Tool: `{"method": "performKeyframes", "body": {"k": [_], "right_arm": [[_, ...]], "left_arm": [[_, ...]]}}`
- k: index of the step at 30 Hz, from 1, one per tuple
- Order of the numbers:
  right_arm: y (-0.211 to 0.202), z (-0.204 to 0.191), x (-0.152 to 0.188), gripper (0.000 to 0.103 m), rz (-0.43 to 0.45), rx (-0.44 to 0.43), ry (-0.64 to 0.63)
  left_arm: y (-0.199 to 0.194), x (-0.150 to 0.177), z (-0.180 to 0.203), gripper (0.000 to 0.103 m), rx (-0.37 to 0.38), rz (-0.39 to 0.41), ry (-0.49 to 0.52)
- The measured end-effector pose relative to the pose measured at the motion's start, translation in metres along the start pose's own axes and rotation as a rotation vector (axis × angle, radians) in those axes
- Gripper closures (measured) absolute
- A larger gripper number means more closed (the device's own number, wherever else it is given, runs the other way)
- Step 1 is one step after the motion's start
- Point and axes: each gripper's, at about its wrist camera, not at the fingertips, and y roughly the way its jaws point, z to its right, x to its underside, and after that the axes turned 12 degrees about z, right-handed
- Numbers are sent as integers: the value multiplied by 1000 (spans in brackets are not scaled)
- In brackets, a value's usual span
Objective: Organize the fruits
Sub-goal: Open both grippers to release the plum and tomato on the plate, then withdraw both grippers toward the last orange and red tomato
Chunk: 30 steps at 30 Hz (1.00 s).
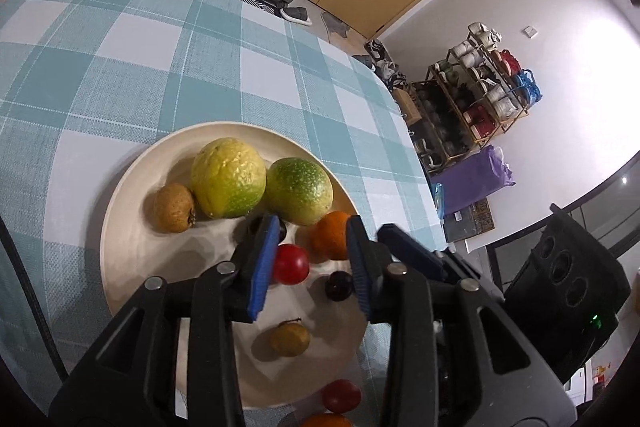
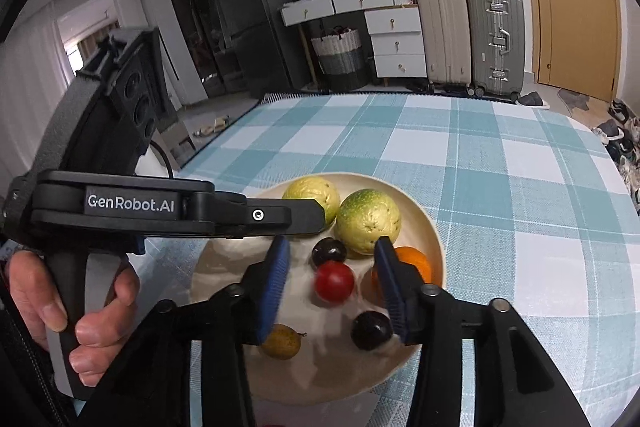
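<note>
A cream plate (image 1: 132, 211) (image 2: 434, 247) on the checked tablecloth holds two large yellow-green fruits (image 1: 228, 179) (image 2: 368, 221), a brown fruit (image 1: 173, 207), an orange (image 1: 332, 235) (image 2: 420, 261), a red tomato (image 1: 291, 264) (image 2: 334, 281), two dark plums (image 1: 339, 285) (image 2: 371, 330) and a small yellow-brown fruit (image 1: 290, 338) (image 2: 281, 341). My left gripper (image 1: 314, 263) is open above the plate, its left pad beside the red tomato. My right gripper (image 2: 332, 291) is open and empty above the tomato. The left gripper's body (image 2: 160, 205) crosses the right wrist view.
A second red tomato (image 1: 341, 395) and an orange fruit (image 1: 326, 420) lie off the plate at the near edge. The table edge (image 1: 416, 147) drops to a shoe rack (image 1: 468, 107). Suitcases (image 2: 472, 35) and drawers stand beyond the table.
</note>
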Motion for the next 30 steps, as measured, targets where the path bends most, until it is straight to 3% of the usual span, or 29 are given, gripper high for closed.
{"method": "performKeyframes", "body": {"k": [6,9,16,30], "right_arm": [[-22,7,-2,42,37,22,22],[-33,10,1,39,44,31,35],[-54,10,8,26,52,52,57],[-93,-7,8,16,97,54,54]], "left_arm": [[-14,9,9,71,-19,-3,31],[-22,17,14,59,-41,-7,58],[-46,33,28,53,-113,14,149],[-93,54,55,42,-206,84,277]]}}
